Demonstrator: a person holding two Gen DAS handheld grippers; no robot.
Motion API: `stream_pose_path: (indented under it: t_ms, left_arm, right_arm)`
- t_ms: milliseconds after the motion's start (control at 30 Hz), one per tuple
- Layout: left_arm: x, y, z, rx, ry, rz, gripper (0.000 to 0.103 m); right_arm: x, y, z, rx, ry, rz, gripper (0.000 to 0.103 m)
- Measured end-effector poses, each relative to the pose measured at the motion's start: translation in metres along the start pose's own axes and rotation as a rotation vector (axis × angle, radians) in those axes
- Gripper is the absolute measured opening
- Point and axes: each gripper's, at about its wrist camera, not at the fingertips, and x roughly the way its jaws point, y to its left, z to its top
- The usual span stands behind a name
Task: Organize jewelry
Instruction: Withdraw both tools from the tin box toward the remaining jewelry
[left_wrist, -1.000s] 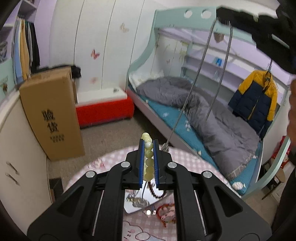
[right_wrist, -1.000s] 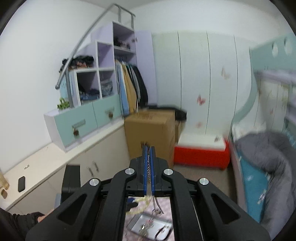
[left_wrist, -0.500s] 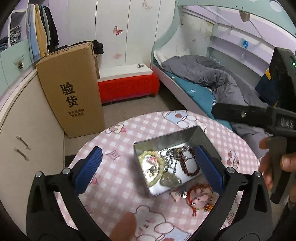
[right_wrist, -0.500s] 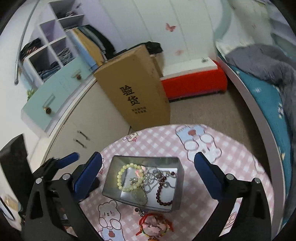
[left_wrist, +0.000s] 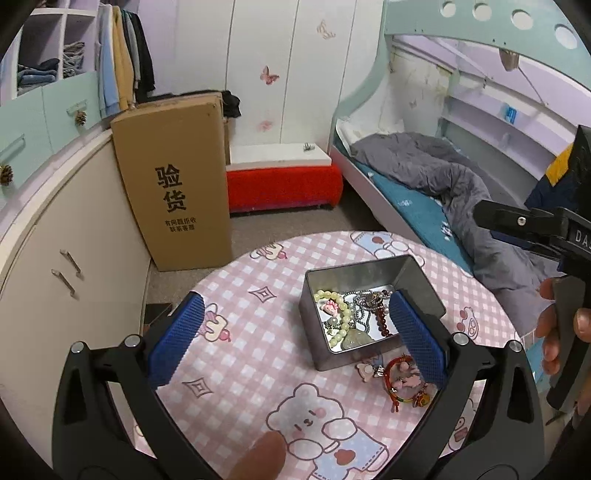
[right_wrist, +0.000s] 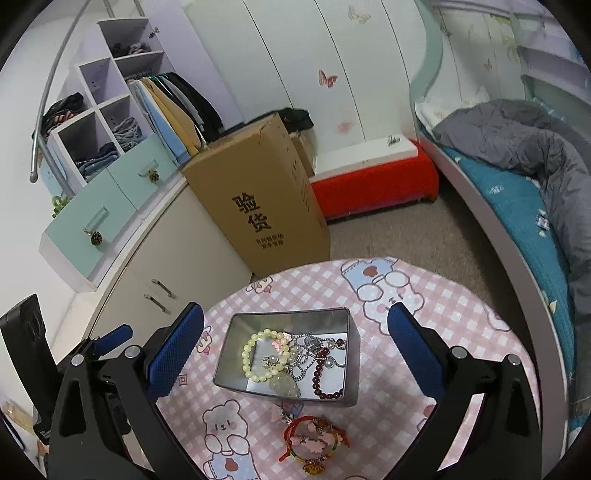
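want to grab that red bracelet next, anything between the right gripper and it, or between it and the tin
Nothing visible. The red bracelet lies alone on the tablecloth, just in front of the open tin. The right gripper hangs open above. Only the tin's near wall must be cleared.

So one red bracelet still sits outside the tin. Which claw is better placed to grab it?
Probably the right claw: open, with the red bracelet centred just below it. The open left claw has it off beside one finger.

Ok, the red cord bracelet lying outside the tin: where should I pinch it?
Pinch the red cord bracelet from above on its near arc, away from the tin. It lies flat on the table, and the charms crowd its middle.
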Motion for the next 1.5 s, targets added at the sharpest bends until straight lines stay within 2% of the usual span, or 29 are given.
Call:
stream_pose_path:
  t_ms: [233,500,633,767,900,1000,1167,1300,1367,1500]
  left_arm:
    - [-0.027,0.002,-0.006,-0.001,-0.049,0.01,0.098]
    - [-0.044,-0.004,-0.026,0.021,-0.065,0.003,0.098]
    - [-0.043,0.001,-0.043,-0.035,-0.036,-0.043,0.098]
    - [-0.04,0.001,-0.056,-0.051,-0.017,-0.056,0.098]
    - [-0.029,-0.003,-0.067,-0.026,0.011,-0.046,0.098]
    - [-0.019,-0.005,-0.078,-0.022,0.044,-0.052,0.098]
    - [-0.005,-0.013,-0.092,0.007,0.095,-0.049,0.098]
    - [0.003,-0.017,-0.096,0.019,0.115,-0.04,0.098]
    - [0.005,-0.019,-0.098,0.026,0.122,-0.034,0.098]
    - [0.01,-0.02,-0.1,0.029,0.138,-0.028,0.098]
  right_arm:
    - [-0.039,0.009,-0.005,-0.049,-0.075,-0.033,0.096]
    - [-0.077,0.012,-0.038,-0.091,-0.126,-0.106,0.096]
    - [-0.082,0.005,-0.062,-0.066,-0.111,-0.145,0.096]
    - [-0.081,0.004,-0.081,-0.086,-0.086,-0.196,0.096]
    - [-0.068,0.002,-0.104,-0.103,-0.037,-0.232,0.096]
    - [-0.045,-0.008,-0.122,-0.095,0.039,-0.254,0.096]
    - [-0.005,-0.01,-0.151,-0.118,0.159,-0.227,0.096]
    - [0.023,-0.005,-0.166,-0.148,0.218,-0.202,0.096]
    - [0.032,-0.003,-0.169,-0.151,0.225,-0.186,0.093]
    - [0.045,0.005,-0.172,-0.184,0.234,-0.189,0.076]
